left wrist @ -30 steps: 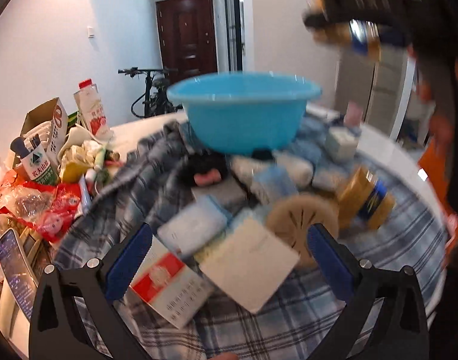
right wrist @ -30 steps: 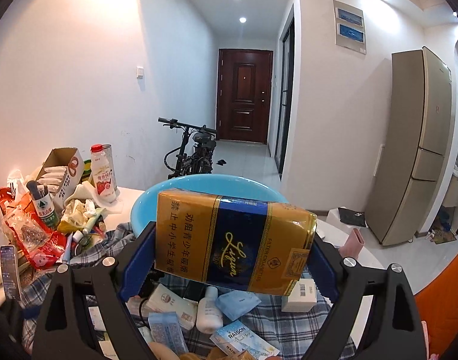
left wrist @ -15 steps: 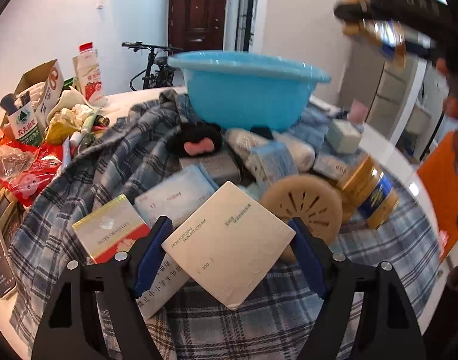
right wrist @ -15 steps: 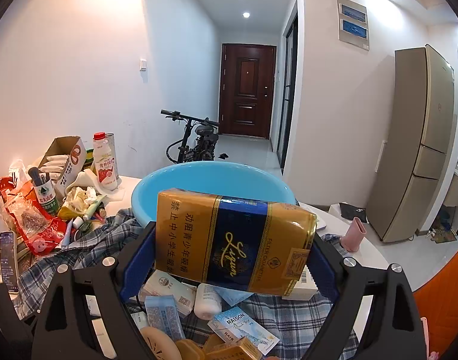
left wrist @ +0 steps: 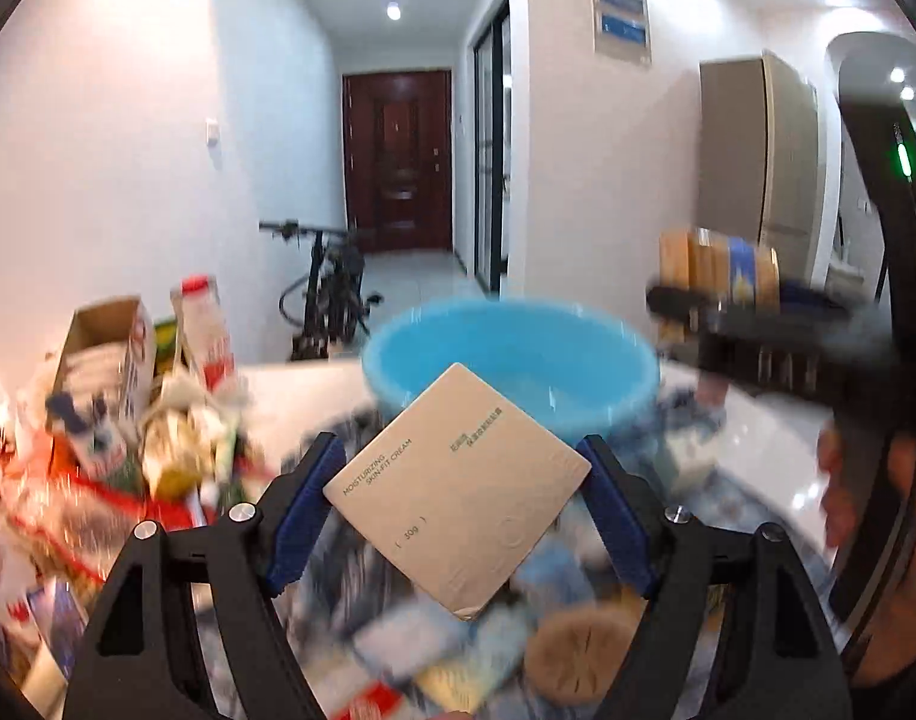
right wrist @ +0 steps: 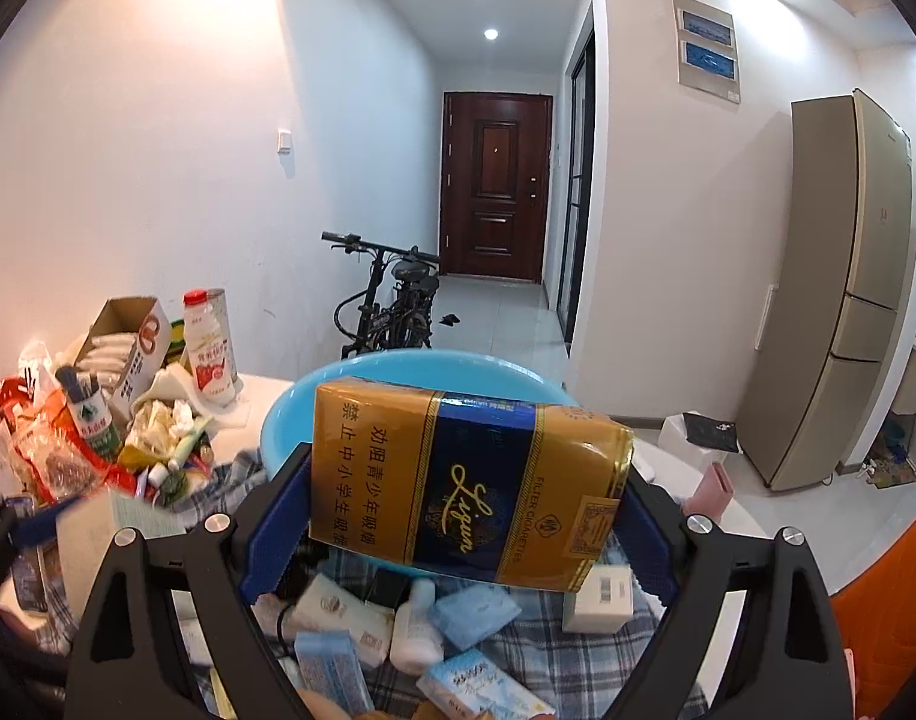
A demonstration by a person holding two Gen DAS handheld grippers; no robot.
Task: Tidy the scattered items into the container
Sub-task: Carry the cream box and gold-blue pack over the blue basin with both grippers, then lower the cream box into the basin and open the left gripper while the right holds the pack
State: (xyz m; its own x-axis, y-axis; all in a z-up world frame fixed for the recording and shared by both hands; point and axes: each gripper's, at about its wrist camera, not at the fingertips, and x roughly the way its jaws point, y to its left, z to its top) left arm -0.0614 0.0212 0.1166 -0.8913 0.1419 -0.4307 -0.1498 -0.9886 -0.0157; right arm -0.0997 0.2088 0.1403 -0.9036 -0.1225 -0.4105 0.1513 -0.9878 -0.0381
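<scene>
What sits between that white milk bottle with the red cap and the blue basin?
In the right wrist view, only bare white tabletop separates the milk bottle from the blue basin.

The right tongs [right wrist: 458, 516] are clamped on a gold-and-blue cigarette carton [right wrist: 464, 480], which is held crosswise in front of the blue basin [right wrist: 338, 381]. Small packets [right wrist: 470, 609] are scattered below on a checked cloth [right wrist: 536, 609] on the worktop [right wrist: 752, 531].
</scene>
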